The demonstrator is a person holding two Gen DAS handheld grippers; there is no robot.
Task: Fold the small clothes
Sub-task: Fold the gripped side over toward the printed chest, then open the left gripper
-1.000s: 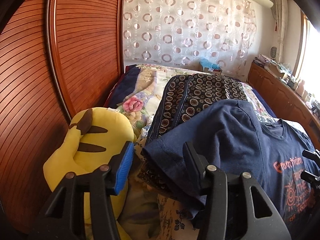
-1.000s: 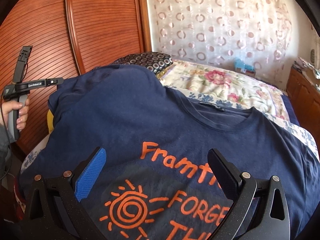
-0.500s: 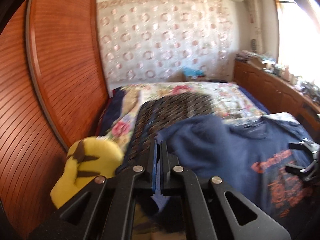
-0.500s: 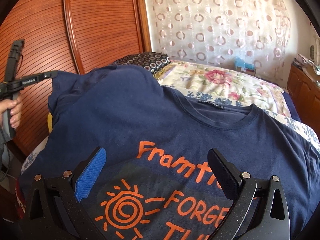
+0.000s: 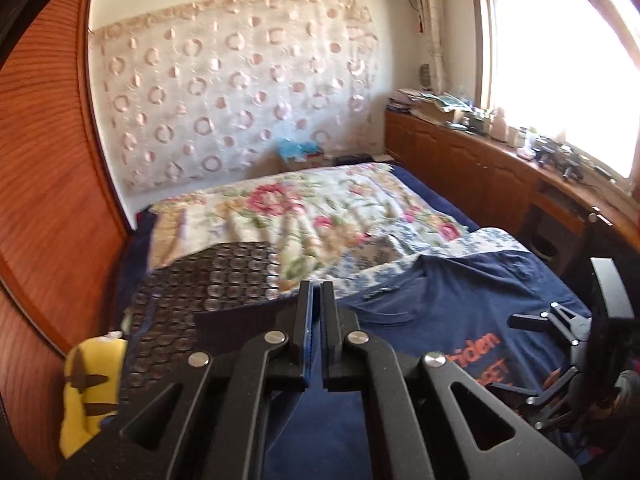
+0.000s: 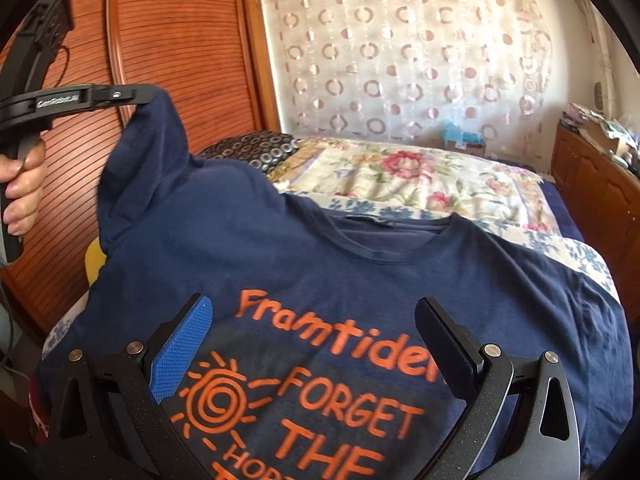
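Left gripper (image 6: 154,94): fingers pressed together, pinching the sleeve of the navy T-shirt (image 6: 320,264). I see it at upper left of the right wrist view, sleeve pulled up off the bed (image 6: 440,184) into a peak. A hand (image 6: 22,188) grips the handle at the left edge of that frame. In the left wrist view the same fingers (image 5: 306,320) sit low centre, closed flat on each other, with navy cloth below them; the picture is blurred there, so I can't see the pinch itself from this side.

Right gripper (image 6: 316,344): fingers spread wide, nothing between the pads, sitting over the orange print at the bottom of the right wrist view. I also see it at the right edge of the left wrist view (image 5: 560,344), over the shirt.

The shirt lies chest up across the near end of the bed, collar toward the far wall. Beyond it: the flowered quilt (image 5: 312,216) and a dark cloth with ring pattern (image 5: 208,280) to the left. Yellow plush toy (image 5: 90,384) at lower left of the left wrist view, beside the wooden slatted door (image 5: 44,160). Wooden counter (image 5: 500,160) with clutter runs under the window on the right.
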